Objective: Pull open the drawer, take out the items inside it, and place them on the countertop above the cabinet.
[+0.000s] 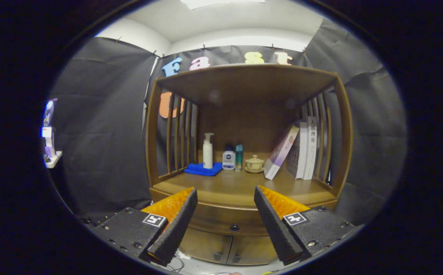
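Brown wood makes up the cabinet [244, 126], a shelf unit with slatted sides, a flat countertop [240, 189] and, just under that top's front edge, a closed drawer [221, 219] with a small dark knob [234, 227]. The gripper [225, 219] hovers in front of it, its two fingers spread wide apart and holding nothing, with the knob sitting between them and a little beyond. Along the back edge of the countertop stand a white pump bottle [208, 151] on a blue cloth [204, 169], two small bottles [232, 157], a lidded cup [254, 163] and, toward the back right corner, leaning books [297, 151]. Two small doors [227, 248] lie below the drawer. The task seems to be at its first step: the drawer is not yet open and its contents are hidden. The next move likely calls for closing in on the knob, pinching it squarely, then pulling straight back.
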Motion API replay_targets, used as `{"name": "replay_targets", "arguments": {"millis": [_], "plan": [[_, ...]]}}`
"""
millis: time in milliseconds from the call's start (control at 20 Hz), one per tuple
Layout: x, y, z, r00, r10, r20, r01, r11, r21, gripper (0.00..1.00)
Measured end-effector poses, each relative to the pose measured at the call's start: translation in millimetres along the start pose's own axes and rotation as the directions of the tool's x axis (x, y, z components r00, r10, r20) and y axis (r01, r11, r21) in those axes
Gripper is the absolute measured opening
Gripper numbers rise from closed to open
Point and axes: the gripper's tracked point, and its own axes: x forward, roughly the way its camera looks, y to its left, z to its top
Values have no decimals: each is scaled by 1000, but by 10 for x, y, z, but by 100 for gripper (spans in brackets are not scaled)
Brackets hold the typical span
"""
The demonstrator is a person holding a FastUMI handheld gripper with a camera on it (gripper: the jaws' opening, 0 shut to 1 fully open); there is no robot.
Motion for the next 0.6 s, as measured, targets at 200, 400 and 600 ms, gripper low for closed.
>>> {"name": "replay_targets", "arguments": {"millis": [200, 400, 600], "plan": [[341, -76, -540, 995, -40, -93, 42, 999, 19, 89], [554, -116, -919, 987, -62, -147, 65, 998, 16, 81], [697, -128, -1235, 975, -99, -198, 109, 993, 37, 75]]}}
